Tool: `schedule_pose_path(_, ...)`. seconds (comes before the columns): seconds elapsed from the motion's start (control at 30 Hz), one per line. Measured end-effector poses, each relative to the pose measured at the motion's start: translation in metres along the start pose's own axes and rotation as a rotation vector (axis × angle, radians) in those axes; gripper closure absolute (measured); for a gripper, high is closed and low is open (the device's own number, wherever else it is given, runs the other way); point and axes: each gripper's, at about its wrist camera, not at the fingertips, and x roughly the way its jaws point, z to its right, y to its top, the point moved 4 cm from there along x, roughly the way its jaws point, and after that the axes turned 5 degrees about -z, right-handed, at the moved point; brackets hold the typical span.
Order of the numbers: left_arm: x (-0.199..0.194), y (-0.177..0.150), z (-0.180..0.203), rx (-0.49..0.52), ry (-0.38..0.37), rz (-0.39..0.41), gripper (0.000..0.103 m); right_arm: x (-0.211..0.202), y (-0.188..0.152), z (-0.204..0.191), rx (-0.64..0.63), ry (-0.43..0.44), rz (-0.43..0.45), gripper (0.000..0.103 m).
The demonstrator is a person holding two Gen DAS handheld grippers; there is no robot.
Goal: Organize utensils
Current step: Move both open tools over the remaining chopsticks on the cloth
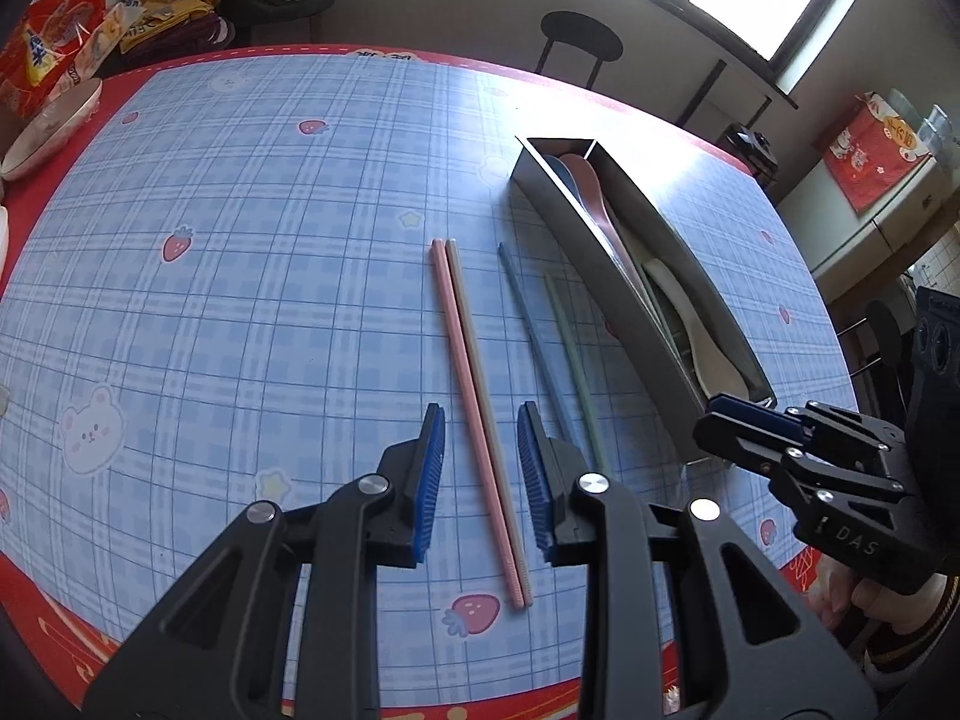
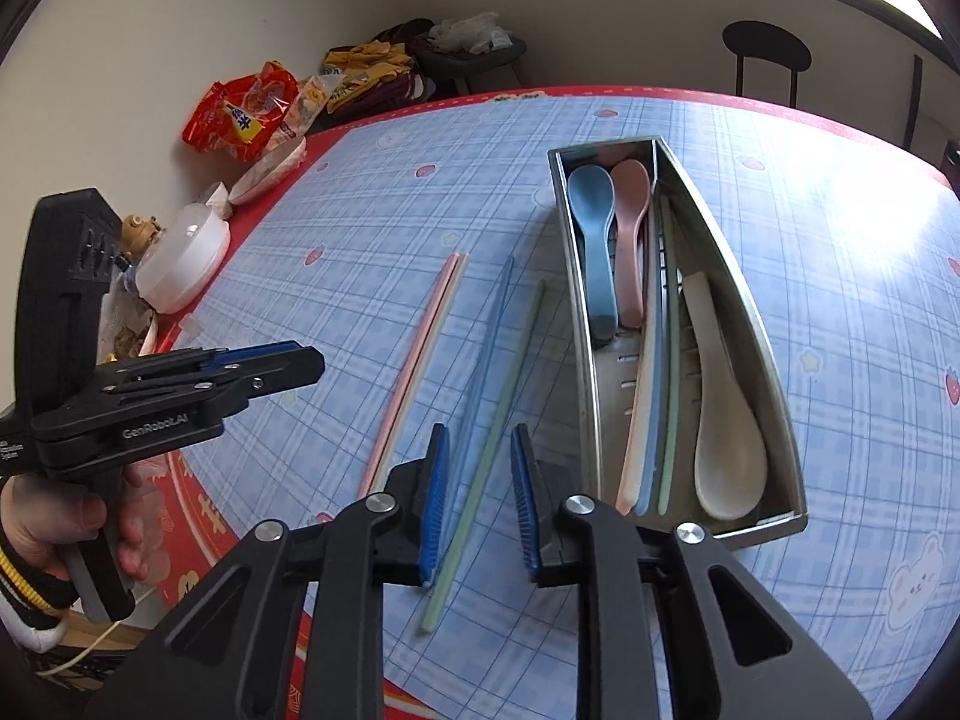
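Observation:
On the blue checked tablecloth lie a pink chopstick (image 1: 463,360) and a beige chopstick (image 1: 475,354) side by side. My left gripper (image 1: 481,414) straddles this pair, open, its blue pads clear of both sticks. To the right lie a blue chopstick (image 2: 489,336) and a green chopstick (image 2: 516,360). My right gripper (image 2: 480,429) is open around those two; the blue one runs close by the left pad, the right pad stands apart. The metal tray (image 2: 723,282) on the right holds blue, pink and white spoons and several chopsticks.
White bowls (image 2: 180,264) and red snack bags (image 2: 246,114) crowd the table's left edge. A black stool (image 2: 765,45) stands beyond the far edge. A person's hand (image 2: 90,516) holds the left gripper's handle. The red table border runs just below both grippers.

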Motion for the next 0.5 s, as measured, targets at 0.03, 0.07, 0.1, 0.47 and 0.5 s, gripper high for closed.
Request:
schedule_pose_path(0.03,-0.002,-0.002,-0.003,0.001,-0.013,0.0,0.075,0.003,-0.003,-0.002,0.017,0.004,-0.01,0.091)
schedule_pose_path(0.07,-0.004,-0.003,-0.007,0.006,-0.021,0.004,0.075,0.006,-0.006,-0.005,0.025,0.004,-0.014,0.091)
schedule_pose_path(0.1,-0.006,-0.004,-0.01,0.012,-0.024,0.008,0.075,0.009,-0.007,-0.009,0.022,-0.009,-0.019,0.092)
schedule_pose_path(0.47,-0.002,-0.005,-0.044,0.01,-0.055,0.008,0.076,0.052,0.0,-0.026,0.054,-0.115,-0.052,0.094)
schedule_pose_path(0.5,0.001,-0.004,-0.046,0.003,-0.06,0.003,0.076,0.056,0.001,-0.027,0.054,-0.125,-0.055,0.094)
